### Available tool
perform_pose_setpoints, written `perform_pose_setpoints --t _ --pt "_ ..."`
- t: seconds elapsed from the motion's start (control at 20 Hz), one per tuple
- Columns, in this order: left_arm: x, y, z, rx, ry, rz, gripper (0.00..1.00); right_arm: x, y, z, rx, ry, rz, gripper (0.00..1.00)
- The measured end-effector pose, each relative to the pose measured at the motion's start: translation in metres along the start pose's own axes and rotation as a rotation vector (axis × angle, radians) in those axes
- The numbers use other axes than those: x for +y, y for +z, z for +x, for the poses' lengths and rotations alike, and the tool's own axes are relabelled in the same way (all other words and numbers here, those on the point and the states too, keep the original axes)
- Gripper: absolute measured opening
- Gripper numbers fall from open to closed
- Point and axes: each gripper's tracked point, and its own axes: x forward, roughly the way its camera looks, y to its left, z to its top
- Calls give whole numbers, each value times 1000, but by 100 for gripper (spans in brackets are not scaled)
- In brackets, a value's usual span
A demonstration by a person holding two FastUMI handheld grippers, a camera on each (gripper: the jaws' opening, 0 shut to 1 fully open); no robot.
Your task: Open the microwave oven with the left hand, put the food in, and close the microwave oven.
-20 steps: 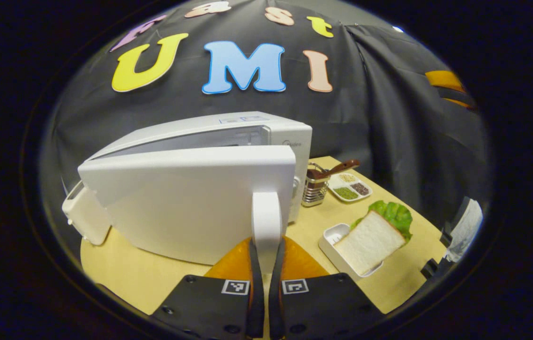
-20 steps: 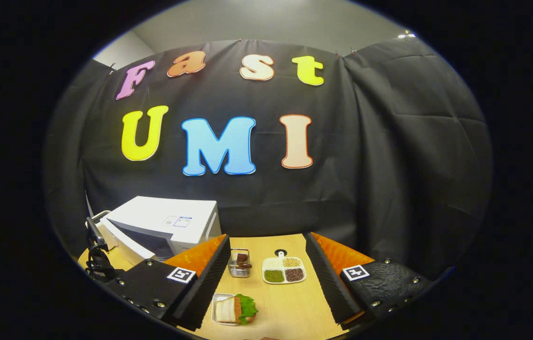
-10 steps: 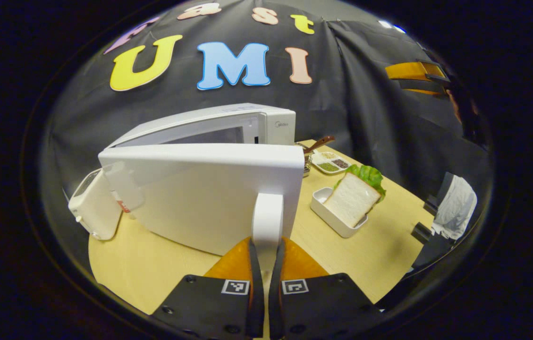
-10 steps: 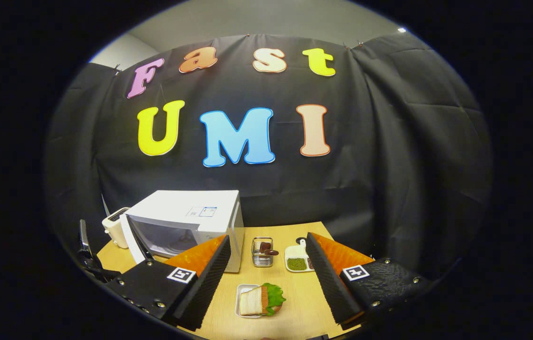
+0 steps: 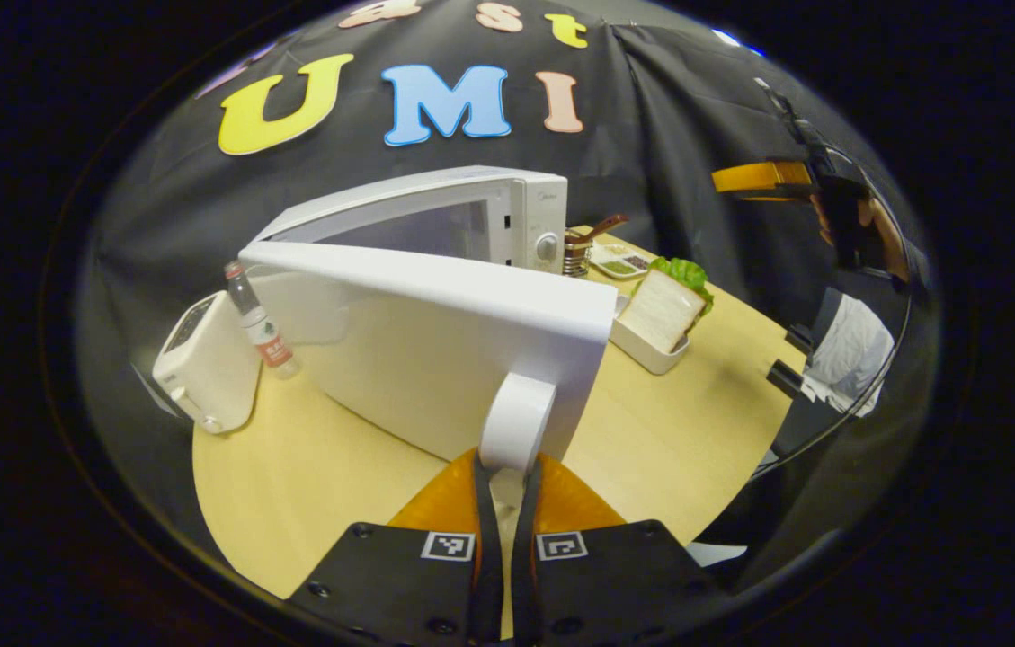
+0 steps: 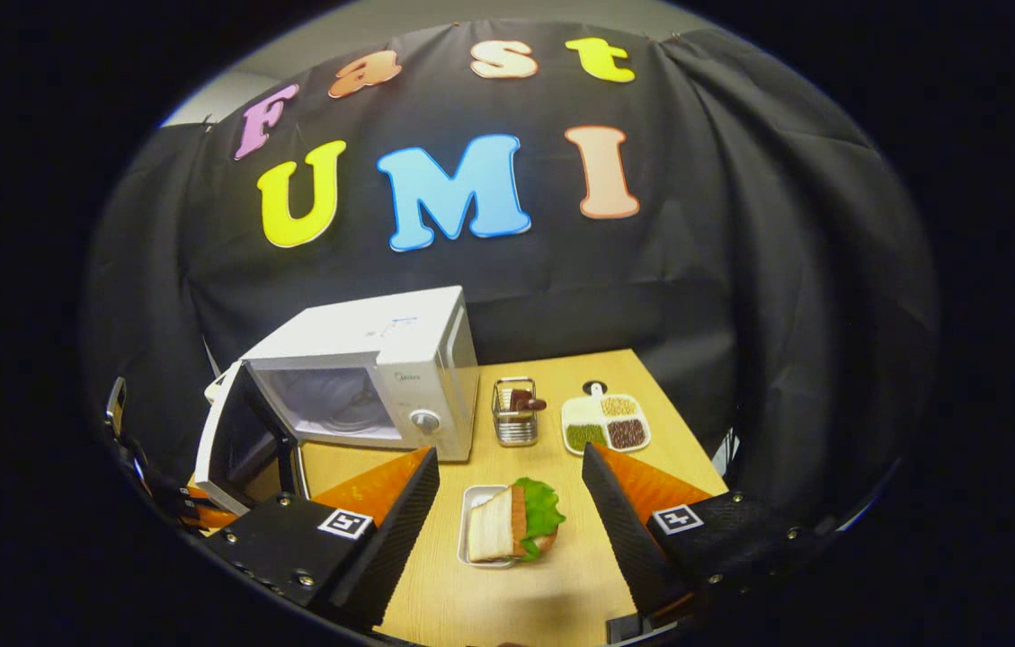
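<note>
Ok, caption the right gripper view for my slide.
Open right gripper hovers above the sandwich tray, with the microwave oven door swung wide open.

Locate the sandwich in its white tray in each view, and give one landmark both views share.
Left gripper view: the sandwich of white bread and green lettuce sits right of centre, just past the open white microwave door, in its white rectangular tray.
Right gripper view: the sandwich lies low at centre, between the right gripper's open fingers.
Shared landmark: the white microwave oven.
</note>
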Motion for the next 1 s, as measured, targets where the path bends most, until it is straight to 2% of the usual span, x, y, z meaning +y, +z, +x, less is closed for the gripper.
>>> perform_pose_setpoints --t 0.25,0.4,0.55,0.85,0.95,1.0 --pt "36 -30 -33 14 27 -20 10 -23 -49 24 118 3 92 97" --pt "56 -44 -47 16 48 -26 12 -30 -71 39 170 17 138 98" --pt "71 -53 -57 17 65 -29 13 -32 -88 47 220 40 245 98" --pt "93 -64 -71 12 70 -41 13 -29 -107 72 301 113 431 98" --pt "100 -68 -74 6 77 -49 12 -21 -113 78 326 166 483 94" --pt "103 -71 -77 3 80 -53 16 -17 -117 79 343 185 487 94"
